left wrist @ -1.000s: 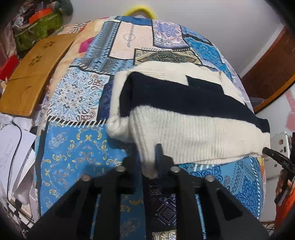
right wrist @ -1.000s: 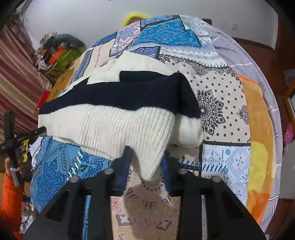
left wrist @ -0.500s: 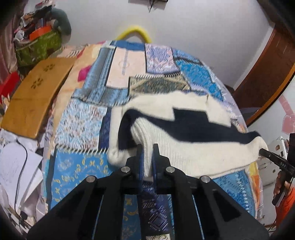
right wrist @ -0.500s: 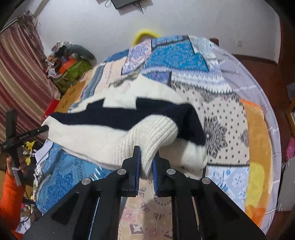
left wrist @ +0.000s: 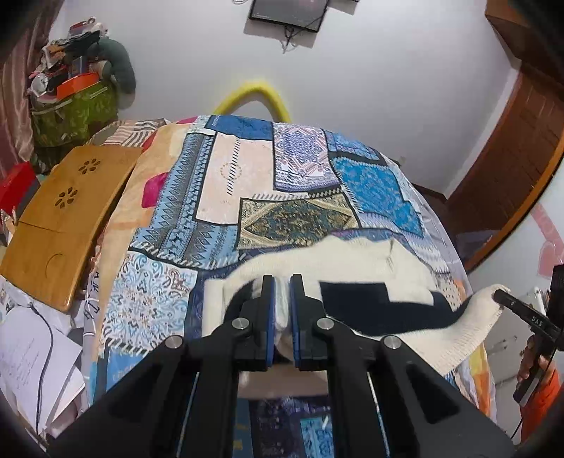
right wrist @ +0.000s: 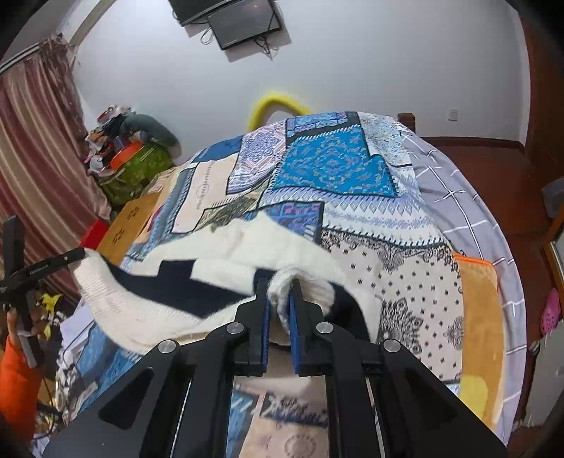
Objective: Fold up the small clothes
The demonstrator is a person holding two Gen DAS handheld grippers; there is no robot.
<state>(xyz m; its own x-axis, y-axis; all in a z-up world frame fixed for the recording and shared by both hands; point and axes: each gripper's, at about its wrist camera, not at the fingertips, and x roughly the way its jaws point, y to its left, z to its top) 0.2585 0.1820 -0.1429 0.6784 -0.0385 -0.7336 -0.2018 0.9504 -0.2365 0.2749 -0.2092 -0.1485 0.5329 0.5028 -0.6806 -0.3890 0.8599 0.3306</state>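
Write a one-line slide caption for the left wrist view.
Left gripper pinches a corner of the cream-and-navy knit sweater, lifting it over the patchwork bedspread.

**Bedroom with patchwork bed**

A bed (left wrist: pixel 246 197) under a patchwork cover fills the room. White wall (right wrist: pixel 370 70) carries a dark screen (right wrist: pixel 243 23). Striped curtain (right wrist: pixel 38 141) hangs at left. Wooden lap desk (left wrist: pixel 67 218) lies beside the bed; brown door (left wrist: pixel 511 158) at right.

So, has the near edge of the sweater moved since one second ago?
Yes. Both grippers, left and right, lifted the sweater edge toward the yellow headboard.
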